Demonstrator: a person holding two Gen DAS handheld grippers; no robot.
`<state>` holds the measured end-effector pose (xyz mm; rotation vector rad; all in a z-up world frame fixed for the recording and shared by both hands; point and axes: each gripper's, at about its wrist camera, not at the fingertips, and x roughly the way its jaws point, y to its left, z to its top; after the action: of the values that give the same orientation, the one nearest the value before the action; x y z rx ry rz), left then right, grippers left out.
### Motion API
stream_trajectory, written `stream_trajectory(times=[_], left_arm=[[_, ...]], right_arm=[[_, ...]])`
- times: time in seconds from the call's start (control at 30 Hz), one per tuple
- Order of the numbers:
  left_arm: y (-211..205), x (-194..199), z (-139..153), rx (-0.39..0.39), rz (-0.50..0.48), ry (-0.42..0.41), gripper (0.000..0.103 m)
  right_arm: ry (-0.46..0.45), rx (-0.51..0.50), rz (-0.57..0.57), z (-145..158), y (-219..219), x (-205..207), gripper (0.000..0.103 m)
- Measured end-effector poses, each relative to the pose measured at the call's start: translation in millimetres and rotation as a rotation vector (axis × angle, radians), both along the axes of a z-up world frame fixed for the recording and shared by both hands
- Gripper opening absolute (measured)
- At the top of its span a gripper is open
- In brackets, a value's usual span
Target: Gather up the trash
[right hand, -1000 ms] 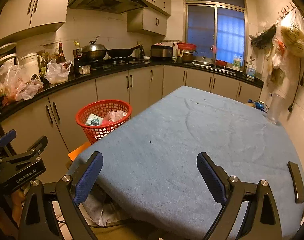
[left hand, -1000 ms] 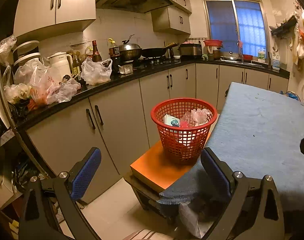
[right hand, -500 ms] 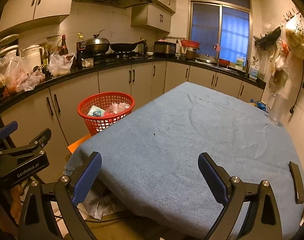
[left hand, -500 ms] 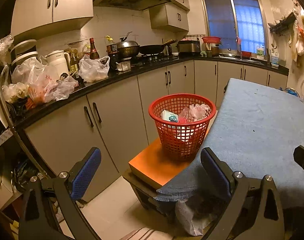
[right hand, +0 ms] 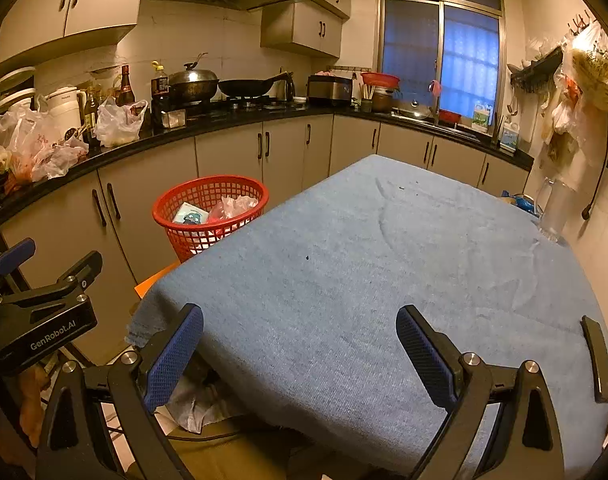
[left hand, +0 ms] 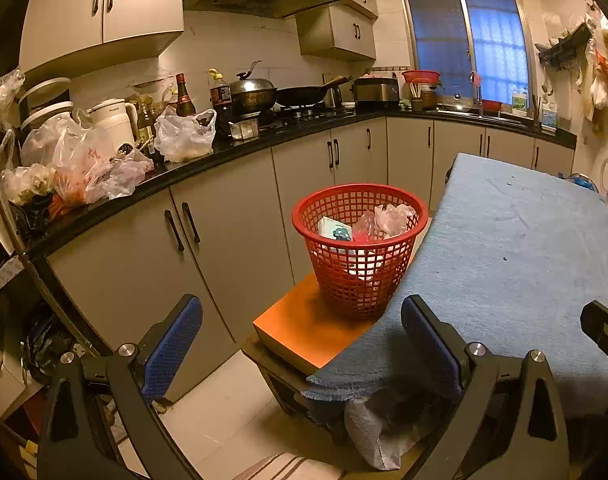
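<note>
Both the left gripper (left hand: 302,344) and right gripper (right hand: 300,346), jaws apart and empty, have drawn back slightly from the blue-clothed table (right hand: 384,272); the red basket (left hand: 360,248) already holds trash, suggesting collection is finished.

left wrist view: low, off the near-left corner of the bench (left hand: 524,248), facing the red basket (left hand: 360,248) close ahead on an orange stool (left hand: 304,332). right wrist view: at the bench's (right hand: 344,280) near edge, facing along its blue cloth toward the window (right hand: 440,56). shared: basket (right hand: 210,212), bench, cabinets, counter. left tool (right hand: 8,280) shows at the right view's left edge.
</note>
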<state>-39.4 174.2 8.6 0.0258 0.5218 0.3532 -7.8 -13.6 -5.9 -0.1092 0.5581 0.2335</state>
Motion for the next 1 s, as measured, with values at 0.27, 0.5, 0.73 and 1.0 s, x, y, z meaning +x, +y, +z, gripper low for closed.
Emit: stream_trajectory(times=[0.27, 0.5, 0.73, 1.0], left_arm=[[-2.2, 1.6, -1.1, -0.005, -0.004, 0.006, 0.099], [-1.3, 2.3, -2.5, -0.005, -0.007, 0.011, 0.099], [-1.8, 2.2, -2.5, -0.006, -0.006, 0.012, 0.099], [0.2, 3.9, -4.9, -0.006, -0.006, 0.013, 0.099]], right_arm=[[0.003, -0.006, 0.0, -1.9, 2.1, -0.9, 0.099], [0.004, -0.005, -0.002, -1.8, 2.9, -1.0, 0.099], [0.004, -0.006, 0.001, -3.1, 1.1, 0.4, 0.099], [0.01, -0.01, 0.002, -5.0, -2.3, 1.7, 0.099]])
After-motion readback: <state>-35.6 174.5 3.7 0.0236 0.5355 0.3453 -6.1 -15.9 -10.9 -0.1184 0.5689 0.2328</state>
